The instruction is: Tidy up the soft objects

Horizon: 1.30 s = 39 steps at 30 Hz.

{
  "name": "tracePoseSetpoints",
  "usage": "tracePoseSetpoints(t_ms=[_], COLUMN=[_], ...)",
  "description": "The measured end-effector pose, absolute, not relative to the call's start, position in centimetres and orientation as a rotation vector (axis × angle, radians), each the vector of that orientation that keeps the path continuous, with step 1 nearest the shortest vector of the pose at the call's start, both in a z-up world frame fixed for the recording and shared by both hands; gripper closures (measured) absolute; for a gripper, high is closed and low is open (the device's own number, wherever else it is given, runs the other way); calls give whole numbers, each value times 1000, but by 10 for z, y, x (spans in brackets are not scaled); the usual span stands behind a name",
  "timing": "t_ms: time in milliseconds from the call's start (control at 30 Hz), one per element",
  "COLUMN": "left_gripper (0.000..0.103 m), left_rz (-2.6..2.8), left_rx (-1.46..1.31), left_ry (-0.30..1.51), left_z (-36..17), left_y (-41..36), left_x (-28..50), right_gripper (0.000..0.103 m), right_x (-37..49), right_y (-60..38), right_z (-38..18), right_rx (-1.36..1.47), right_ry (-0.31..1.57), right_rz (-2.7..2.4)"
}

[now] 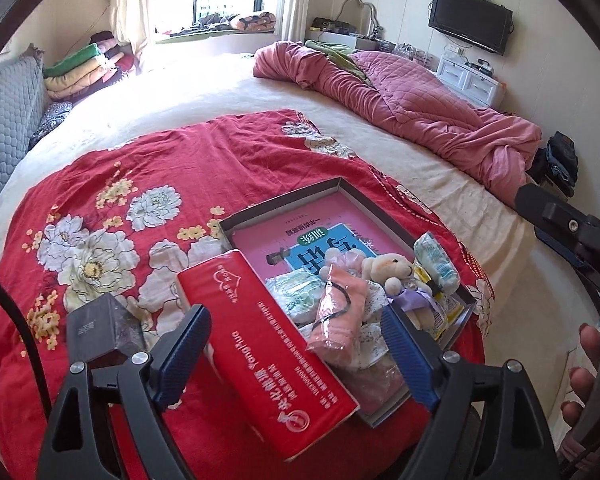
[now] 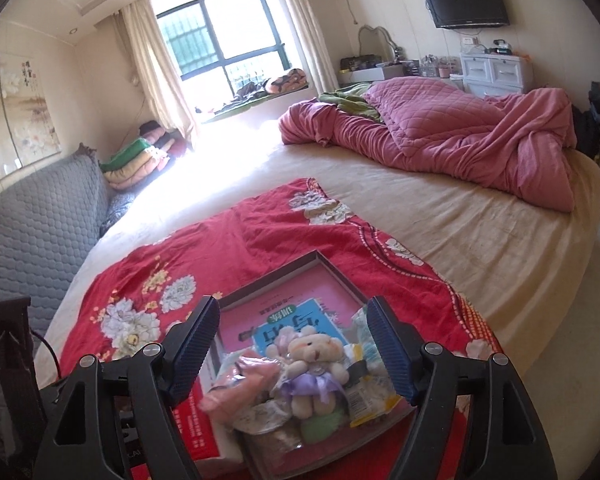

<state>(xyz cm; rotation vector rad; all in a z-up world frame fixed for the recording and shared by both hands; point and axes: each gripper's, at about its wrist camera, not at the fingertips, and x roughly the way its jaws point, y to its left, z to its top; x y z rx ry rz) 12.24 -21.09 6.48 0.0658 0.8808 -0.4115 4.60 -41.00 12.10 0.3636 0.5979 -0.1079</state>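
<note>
Left wrist view shows the left hand-held gripper (image 1: 296,350) spread wide, empty, above a red tissue pack (image 1: 260,344). The right hand-held gripper (image 2: 290,350) is spread too, holding nothing, with a little teddy bear (image 2: 314,364) in the box (image 2: 276,268) just ahead.

My left gripper (image 1: 296,354) has matte black plastic arms with triangular cut-outs, round silver screws and ribbed blue pads (image 1: 182,356); a black cable (image 1: 18,320) curves beside it. My right gripper (image 2: 290,354) is built the same.
</note>
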Motion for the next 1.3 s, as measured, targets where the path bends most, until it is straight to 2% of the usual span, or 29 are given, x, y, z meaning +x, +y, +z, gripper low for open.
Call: tracePoseSetpoints(t_ms=[233,533,700,1300], left_gripper=[16,16,16,16], left_rz=[-383,-350,-332,-285], left_rx=[48,3,0,31], left_ry=[859,825,828,833], left_z=[80,83,81,67], left_y=[-173,-138,-130,-130], left_x=[97,61,49,36], right_gripper=[26,25,25,25], right_x=[-6,-53,-58,-58], right_y=[-373,-316,-302,-301], right_z=[142,116,92,85], right_rx=[407,273,192,191], right_ry=[539,621,726,723], right_rz=[-142,-157,-160,-154])
